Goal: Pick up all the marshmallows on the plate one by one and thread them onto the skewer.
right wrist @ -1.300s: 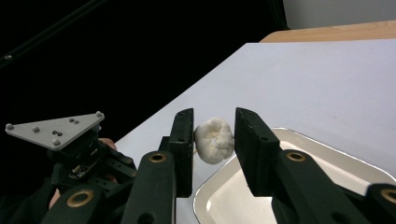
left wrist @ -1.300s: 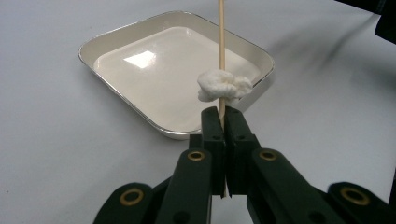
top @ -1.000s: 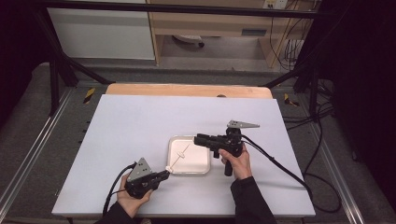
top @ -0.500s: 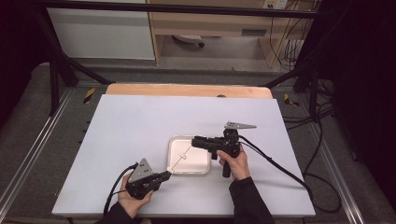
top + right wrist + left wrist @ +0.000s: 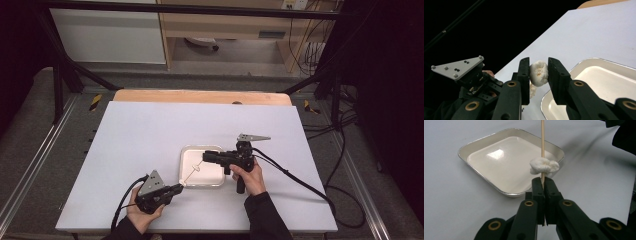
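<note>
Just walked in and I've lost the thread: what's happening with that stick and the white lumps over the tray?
A person works two hand-held grippers at a white table. The left gripper is shut on a thin wooden skewer with one white marshmallow already threaded on it, above a shallow metal tray. The right gripper pinches a second marshmallow, its jaws having just closed further on it, and holds it at the skewer's far end.
</note>
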